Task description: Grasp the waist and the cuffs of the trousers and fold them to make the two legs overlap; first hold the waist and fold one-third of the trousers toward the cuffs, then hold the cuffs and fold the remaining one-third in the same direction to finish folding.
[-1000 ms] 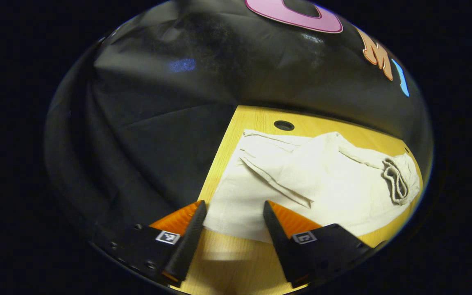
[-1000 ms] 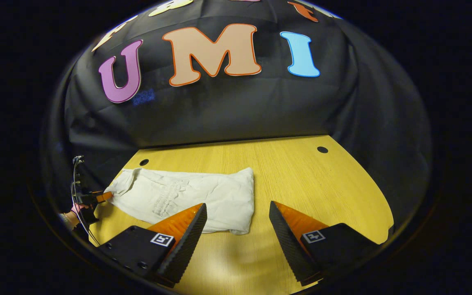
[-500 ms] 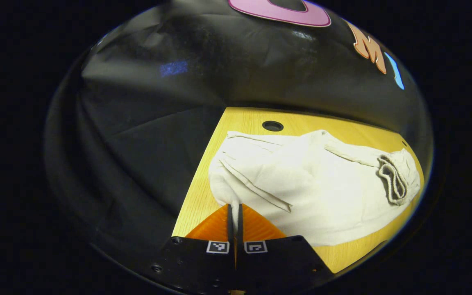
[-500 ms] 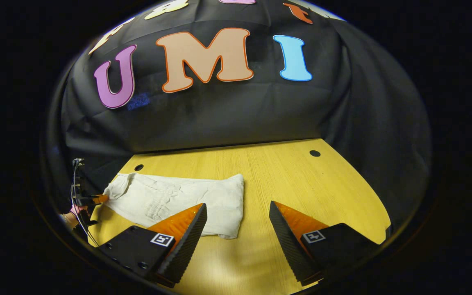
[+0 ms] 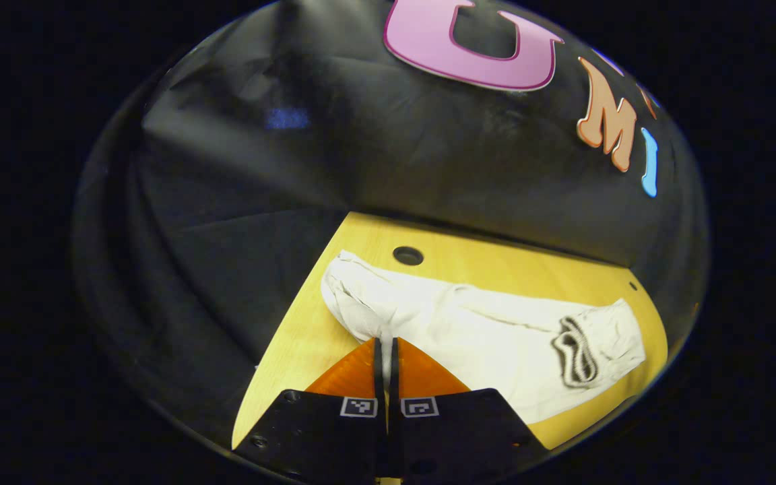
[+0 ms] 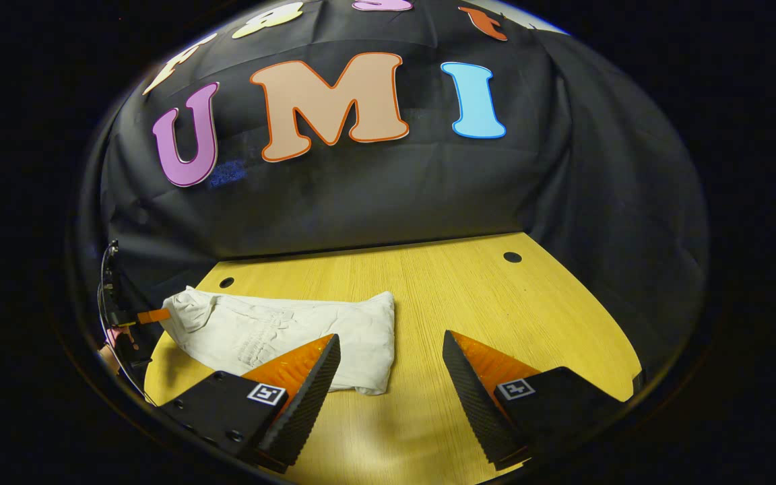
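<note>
Worktop [image 6: 496,303]: yellow wood grain, running ahead of both claws up to the black cloth wall; a small round hole [image 5: 408,255] sits just beyond the trousers in the left gripper view, and another hole [image 6: 512,256] lies well ahead of the right claw near the far edge
Trousers [image 5: 482,330]: pale cream cloth, lying long and narrow across the worktop, straight ahead and to the right of the left claw; in the right gripper view they lie ahead and to the left of the right claw, with a rumpled, gathered patch near the middle
Near end of the trousers [image 5: 354,303]: bunched and drawn up into a peak just in front of the left claw's tips
Far end of the trousers [image 5: 597,343]: flat on the worktop, well apart from the left claw, with a darker ribbed band curled on top
Left claw [image 5: 385,350]: fingers pressed together with a pinch of the cream cloth caught between the tips; in the right gripper view it shows far off to the left, at the lifted end of the trousers, with a hand [image 6: 113,343] behind it
Right claw [image 6: 388,350]: jaws spread wide, holding nothing, above the worktop; its left finger overlaps the near edge of the trousers in the view, and whether it touches the cloth I cannot tell
</note>
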A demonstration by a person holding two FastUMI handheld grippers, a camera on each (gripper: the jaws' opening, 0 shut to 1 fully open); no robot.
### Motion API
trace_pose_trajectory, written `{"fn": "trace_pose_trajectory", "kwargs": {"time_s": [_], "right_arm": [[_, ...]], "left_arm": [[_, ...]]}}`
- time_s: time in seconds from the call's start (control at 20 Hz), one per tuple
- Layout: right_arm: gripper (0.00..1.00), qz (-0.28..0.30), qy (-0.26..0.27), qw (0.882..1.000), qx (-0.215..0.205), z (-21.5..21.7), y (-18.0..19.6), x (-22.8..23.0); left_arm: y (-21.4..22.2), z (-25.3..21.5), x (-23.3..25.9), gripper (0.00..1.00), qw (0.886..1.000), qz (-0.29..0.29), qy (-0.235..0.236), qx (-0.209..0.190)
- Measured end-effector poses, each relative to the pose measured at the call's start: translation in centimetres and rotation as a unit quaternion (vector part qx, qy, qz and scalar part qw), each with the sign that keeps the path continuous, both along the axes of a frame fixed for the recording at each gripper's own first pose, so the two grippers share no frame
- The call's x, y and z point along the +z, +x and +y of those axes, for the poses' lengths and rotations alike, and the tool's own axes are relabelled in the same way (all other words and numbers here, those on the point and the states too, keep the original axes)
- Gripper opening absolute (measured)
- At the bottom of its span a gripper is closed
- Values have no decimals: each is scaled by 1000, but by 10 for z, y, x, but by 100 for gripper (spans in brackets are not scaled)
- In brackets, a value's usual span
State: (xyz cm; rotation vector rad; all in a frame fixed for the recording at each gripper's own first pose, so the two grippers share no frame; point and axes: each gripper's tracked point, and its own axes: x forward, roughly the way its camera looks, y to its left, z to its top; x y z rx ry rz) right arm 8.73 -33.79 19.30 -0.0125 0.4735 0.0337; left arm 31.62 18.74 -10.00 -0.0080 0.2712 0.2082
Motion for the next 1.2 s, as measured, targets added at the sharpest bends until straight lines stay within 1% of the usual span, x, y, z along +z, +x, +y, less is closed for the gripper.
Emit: {"fn": "trace_pose_trajectory", "kwargs": {"time_s": [0.1,0.15,0.2,0.35,0.55,0.6,0.65,0.75,0.85,0.9,1.05,1.1,1.15,1.2], "right_arm": [[98,-2,-1,1000,5,-3,1,1],[94,-3,1,1000,7,-6,2,2],[98,-3,4,1000,8,-8,1,2],[98,-8,19,1000,7,-20,3,3],[98,-12,37,999,-3,-48,1,5],[94,-14,38,999,-7,-57,0,6],[98,-15,38,999,-12,-67,-1,6],[98,-16,42,999,-22,-86,-3,7],[98,-17,46,998,-32,-104,-5,6],[94,-17,46,998,-37,-113,-8,5],[94,-13,46,998,-50,-137,-16,1],[98,-10,47,997,-53,-142,-18,-1],[94,-8,51,997,-55,-149,-20,-4],[98,-4,54,997,-58,-151,-24,-6]], "left_arm": [[3,-35,26,0,999,-22,8,-26],[5,-56,38,0,998,-33,11,-43],[10,-77,50,0,997,-43,14,-59],[21,-148,82,0,991,-68,23,-110],[34,-244,116,0,978,-96,42,-183],[35,-268,120,0,973,-101,47,-201],[37,-294,122,0,969,-103,51,-220],[39,-338,106,0,963,-87,66,-248],[36,-372,79,0,957,-65,83,-268],[37,-386,62,0,955,-53,90,-278],[29,-434,-16,0,946,3,105,-306],[21,-438,-43,0,942,27,117,-313],[10,-443,-70,1,938,49,130,-319],[3,-447,-93,1,932,68,137,-327]]}}
